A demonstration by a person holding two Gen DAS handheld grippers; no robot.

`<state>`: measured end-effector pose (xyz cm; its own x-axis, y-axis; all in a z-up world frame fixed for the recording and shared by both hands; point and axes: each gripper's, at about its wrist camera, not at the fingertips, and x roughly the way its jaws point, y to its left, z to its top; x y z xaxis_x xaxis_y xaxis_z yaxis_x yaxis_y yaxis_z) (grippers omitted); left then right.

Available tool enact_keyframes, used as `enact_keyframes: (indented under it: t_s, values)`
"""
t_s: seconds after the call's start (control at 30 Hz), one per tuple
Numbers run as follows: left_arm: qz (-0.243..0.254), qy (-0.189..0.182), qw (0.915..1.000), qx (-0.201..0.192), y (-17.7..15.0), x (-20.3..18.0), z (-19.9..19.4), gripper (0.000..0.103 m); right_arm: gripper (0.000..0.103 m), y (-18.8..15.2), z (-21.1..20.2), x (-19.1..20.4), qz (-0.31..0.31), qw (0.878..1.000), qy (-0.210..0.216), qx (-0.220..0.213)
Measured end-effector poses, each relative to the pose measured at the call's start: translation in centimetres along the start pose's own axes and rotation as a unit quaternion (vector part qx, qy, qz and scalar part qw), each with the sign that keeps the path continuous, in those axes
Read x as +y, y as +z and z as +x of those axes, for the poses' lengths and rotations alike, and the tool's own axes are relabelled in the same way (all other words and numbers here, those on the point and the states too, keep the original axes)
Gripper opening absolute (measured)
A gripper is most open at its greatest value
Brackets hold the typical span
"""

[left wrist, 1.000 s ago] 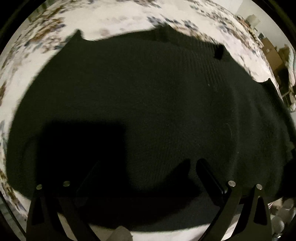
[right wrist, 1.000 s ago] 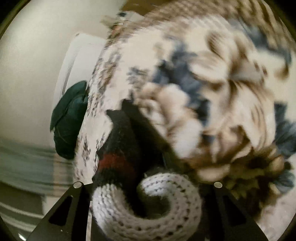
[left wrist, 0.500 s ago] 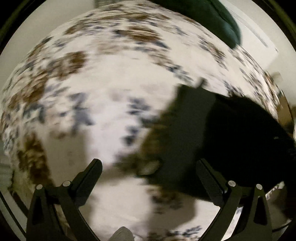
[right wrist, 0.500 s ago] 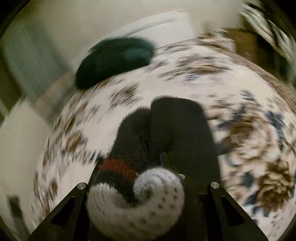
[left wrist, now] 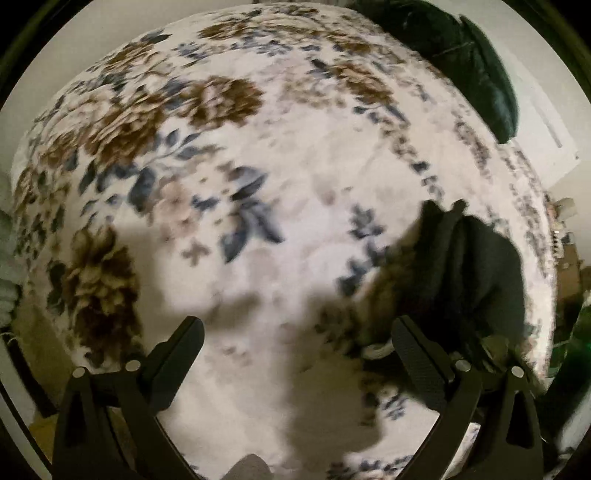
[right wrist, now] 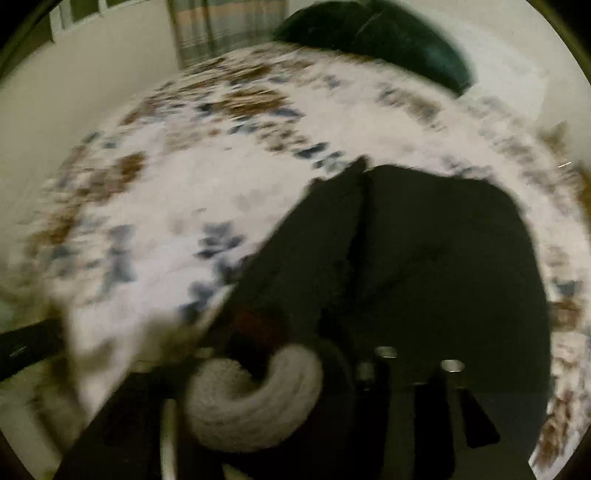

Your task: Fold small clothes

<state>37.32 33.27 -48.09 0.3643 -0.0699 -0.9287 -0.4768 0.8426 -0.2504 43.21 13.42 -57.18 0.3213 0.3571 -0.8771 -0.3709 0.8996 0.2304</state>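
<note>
A black knit sweater (right wrist: 436,251) with a red stripe and a white speckled cuff (right wrist: 255,398) lies bunched on a floral bedspread (right wrist: 184,192). My right gripper (right wrist: 295,387) is shut on the sweater at the cuff end; the cloth hides the fingertips. In the left wrist view the same sweater (left wrist: 476,273) sits at the right, just beyond my right finger (left wrist: 417,362). My left gripper (left wrist: 295,354) is open and empty above the bedspread (left wrist: 258,155).
A dark green pillow (left wrist: 476,62) lies at the far edge of the bed; it also shows in the right wrist view (right wrist: 388,40). A striped curtain (right wrist: 225,26) hangs behind the bed. Cluttered furniture (left wrist: 565,236) stands past the bed's right edge.
My left gripper has left the sweater and swung left over bare bedspread. My right gripper has carried the held sweater, which now lies bunched on the bed in front of it.
</note>
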Motion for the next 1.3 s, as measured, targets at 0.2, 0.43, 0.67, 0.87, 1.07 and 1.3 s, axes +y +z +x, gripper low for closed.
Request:
enact_keyframes:
  t_s: [0.2,0.43,0.67,0.87,1.07,1.3]
  values:
    - [0.056,-0.073,0.9956,0.016,1.7,-6.6,1.4,0.103,0.085,-0.5,-7.5,-8.1,0.152,0.977,0.152,0.015]
    - [0.114,-0.081,0.9829,0.119,1.2,-12.3,8.5,0.102,0.085,-2.3,-8.6,-19.3,0.26,0.964,0.053,0.021]
    - [0.072,-0.087,0.9807,0.16,-2.7,-8.8,11.0,0.096,0.085,-3.5,-4.9,-25.3,0.301,0.949,0.039,0.082]
    - [0.056,-0.053,0.9886,0.129,-1.0,-8.1,6.6,0.095,0.085,-5.3,-1.2,-26.4,0.3,0.937,0.094,0.151]
    - [0.145,-0.106,0.9783,0.104,4.5,-15.5,7.2,0.071,0.085,-4.7,-1.5,-28.1,0.308,0.936,0.096,0.144]
    - [0.202,-0.092,0.952,0.21,5.2,-21.3,17.0,0.028,0.085,-4.8,-2.1,-27.9,0.32,0.933,0.105,0.126]
